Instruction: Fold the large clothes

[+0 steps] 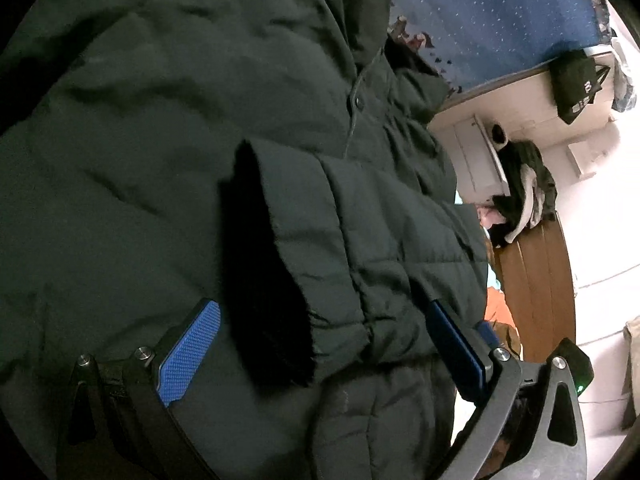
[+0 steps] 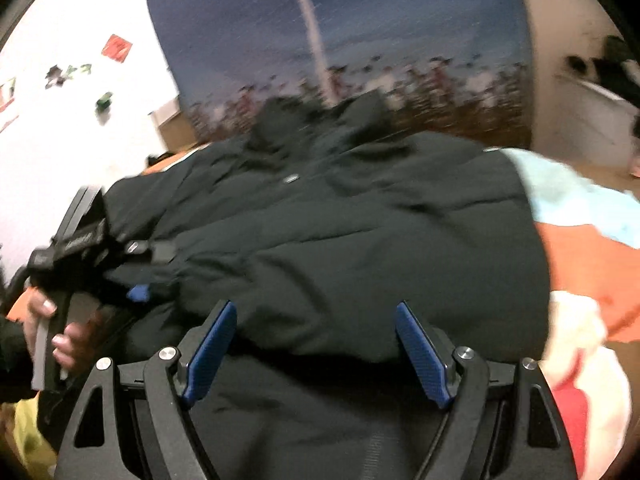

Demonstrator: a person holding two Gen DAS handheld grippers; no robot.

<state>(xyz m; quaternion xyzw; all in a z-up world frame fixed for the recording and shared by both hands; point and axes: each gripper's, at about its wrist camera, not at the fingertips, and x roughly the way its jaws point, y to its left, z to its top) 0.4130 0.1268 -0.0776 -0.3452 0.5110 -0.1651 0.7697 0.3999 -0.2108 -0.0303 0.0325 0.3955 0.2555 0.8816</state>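
Observation:
A dark green puffer jacket (image 1: 160,160) fills the left wrist view. Its sleeve (image 1: 380,248), ending in a black cuff (image 1: 264,260), lies folded across the body. My left gripper (image 1: 320,344) is open wide around that sleeve end, and its blue pads (image 1: 192,352) do not press on it. In the right wrist view the jacket (image 2: 340,240) lies spread out. My right gripper (image 2: 316,348) stands open over its near edge, gripping nothing. At that view's left, a hand (image 2: 52,332) holds the left gripper (image 2: 148,270) against the jacket's side.
The jacket rests on an orange cover (image 2: 580,264) with a light-blue cloth (image 2: 568,196) and a white and red cloth (image 2: 580,380) at the right. A blue starry fabric (image 2: 400,20) hangs behind. A wooden door (image 1: 536,288), a clothes heap (image 1: 524,184) and a black bag (image 1: 576,80) stand beyond.

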